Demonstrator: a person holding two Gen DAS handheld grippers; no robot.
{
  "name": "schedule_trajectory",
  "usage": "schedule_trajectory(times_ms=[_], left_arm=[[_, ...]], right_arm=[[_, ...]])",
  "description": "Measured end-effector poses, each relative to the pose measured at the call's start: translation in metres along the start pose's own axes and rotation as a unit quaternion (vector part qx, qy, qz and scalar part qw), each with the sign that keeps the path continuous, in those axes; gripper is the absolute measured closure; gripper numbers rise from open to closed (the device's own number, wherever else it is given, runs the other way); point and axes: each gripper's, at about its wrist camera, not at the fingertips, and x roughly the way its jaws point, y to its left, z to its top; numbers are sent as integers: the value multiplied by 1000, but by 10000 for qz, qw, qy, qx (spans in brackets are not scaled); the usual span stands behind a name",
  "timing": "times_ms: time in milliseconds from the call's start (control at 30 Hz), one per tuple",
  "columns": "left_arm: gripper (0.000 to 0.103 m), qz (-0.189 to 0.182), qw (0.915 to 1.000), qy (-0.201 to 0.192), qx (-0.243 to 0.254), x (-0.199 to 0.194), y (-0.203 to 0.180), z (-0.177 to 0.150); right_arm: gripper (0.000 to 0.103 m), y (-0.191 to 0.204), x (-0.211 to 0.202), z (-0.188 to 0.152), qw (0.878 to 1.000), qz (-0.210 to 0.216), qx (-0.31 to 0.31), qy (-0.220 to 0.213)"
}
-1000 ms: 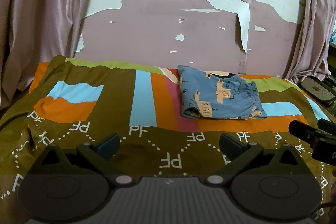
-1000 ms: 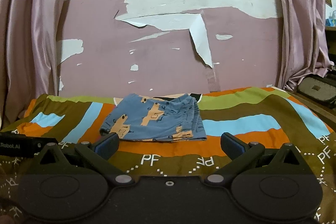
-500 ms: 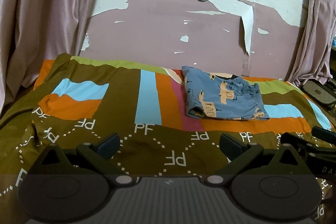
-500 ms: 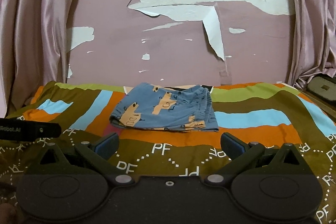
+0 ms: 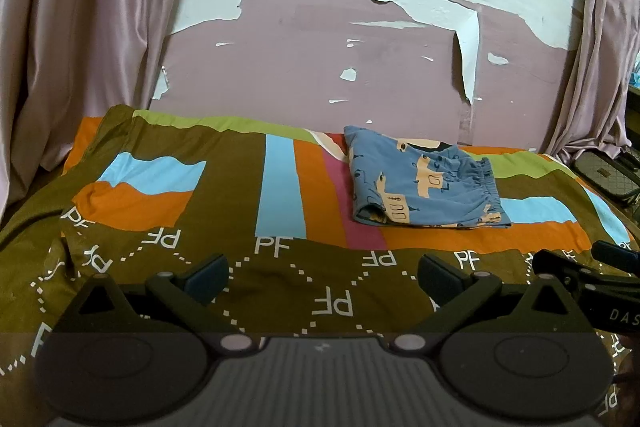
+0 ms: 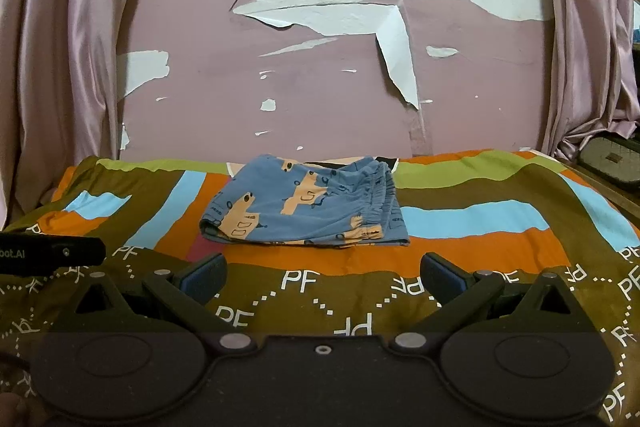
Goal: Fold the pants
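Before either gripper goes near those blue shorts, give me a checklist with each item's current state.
1. Left gripper open and holding nothing: ok.
2. Right gripper open and holding nothing: ok.
3. Blue shorts lying free on the bedspread, untouched by either gripper: ok.
4. Shorts already in a compact fold, elastic waistband bunched on the right: ok; whether another fold is needed, cannot tell.
5. Bedspread flat around the shorts: ok, slight rumpling only at its left end.
6. Layers underneath lined up: cannot tell.

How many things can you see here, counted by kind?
Folded pants: 1
Bedspread: 1
Curtains: 2
Bag: 1
Tongs, left and right, both open: 2
Total: 7
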Motion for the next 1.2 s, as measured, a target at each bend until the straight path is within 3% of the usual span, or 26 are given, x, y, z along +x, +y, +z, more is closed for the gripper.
schedule_trajectory(times_ms=[1200], left_arm=[[0,-72,10000,9,35,-1,-1,0]], right_arm=[[1,1,1,0,10000,9,-5,27]])
